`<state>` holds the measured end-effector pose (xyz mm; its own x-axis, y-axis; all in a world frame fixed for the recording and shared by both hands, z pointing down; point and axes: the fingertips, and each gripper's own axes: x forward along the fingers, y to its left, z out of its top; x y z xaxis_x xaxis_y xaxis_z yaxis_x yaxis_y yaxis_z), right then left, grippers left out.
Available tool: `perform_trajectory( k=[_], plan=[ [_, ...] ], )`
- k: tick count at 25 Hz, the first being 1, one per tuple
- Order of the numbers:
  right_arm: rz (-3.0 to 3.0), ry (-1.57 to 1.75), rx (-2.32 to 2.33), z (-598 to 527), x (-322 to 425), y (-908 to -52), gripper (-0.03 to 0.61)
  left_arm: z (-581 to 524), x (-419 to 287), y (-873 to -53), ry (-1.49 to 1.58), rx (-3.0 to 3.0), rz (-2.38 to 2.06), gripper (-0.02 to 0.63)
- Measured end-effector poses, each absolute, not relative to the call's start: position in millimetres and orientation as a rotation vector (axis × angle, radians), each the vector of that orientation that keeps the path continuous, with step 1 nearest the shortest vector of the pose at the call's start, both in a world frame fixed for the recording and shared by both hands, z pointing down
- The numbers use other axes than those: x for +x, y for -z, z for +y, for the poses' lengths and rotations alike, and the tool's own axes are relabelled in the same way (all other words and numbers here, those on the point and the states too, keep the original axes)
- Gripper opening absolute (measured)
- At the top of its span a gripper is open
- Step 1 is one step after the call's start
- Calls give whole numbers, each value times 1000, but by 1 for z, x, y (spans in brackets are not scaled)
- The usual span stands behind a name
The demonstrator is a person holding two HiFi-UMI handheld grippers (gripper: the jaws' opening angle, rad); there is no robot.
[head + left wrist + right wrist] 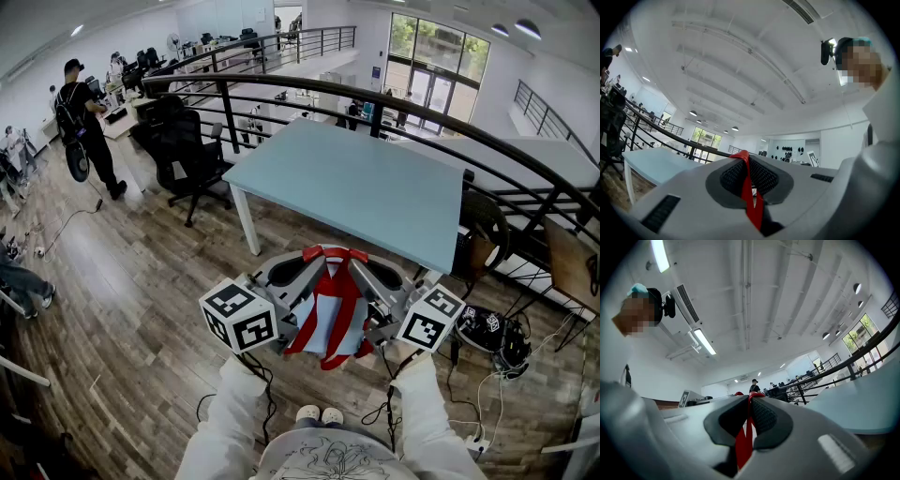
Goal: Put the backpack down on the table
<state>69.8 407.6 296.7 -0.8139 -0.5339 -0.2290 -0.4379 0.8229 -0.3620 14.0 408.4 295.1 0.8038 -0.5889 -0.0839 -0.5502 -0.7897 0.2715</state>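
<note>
A light-blue backpack (pixel 328 323) with red straps (pixel 333 253) hangs between my two grippers, above the wooden floor and just short of the table's near corner. In the head view my left gripper (pixel 312 255) and right gripper (pixel 354 256) meet at the top of the straps. The left gripper (pixel 743 157) is shut on a red strap (pixel 746 187) that runs down between its dark pads. My right gripper (pixel 751 397) is likewise shut on a red strap (pixel 745 439). The pale blue table (pixel 356 183) lies ahead, its top bare, and also shows as the table (pixel 651 164) and table (pixel 862 399).
A black railing (pixel 422 108) curves behind the table. A black office chair (pixel 187 155) stands to its left and another chair (pixel 483 230) to its right. Bags and cables (pixel 492 328) lie on the floor at the right. A person (pixel 84 127) stands far left.
</note>
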Motion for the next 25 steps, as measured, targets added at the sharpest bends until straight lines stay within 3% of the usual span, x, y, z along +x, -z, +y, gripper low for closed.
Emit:
perform_trajectory(
  k=[25],
  plan=[
    [2680, 394, -771, 401, 38, -302, 26, 401, -16, -301, 231, 2781, -842, 18]
  ],
)
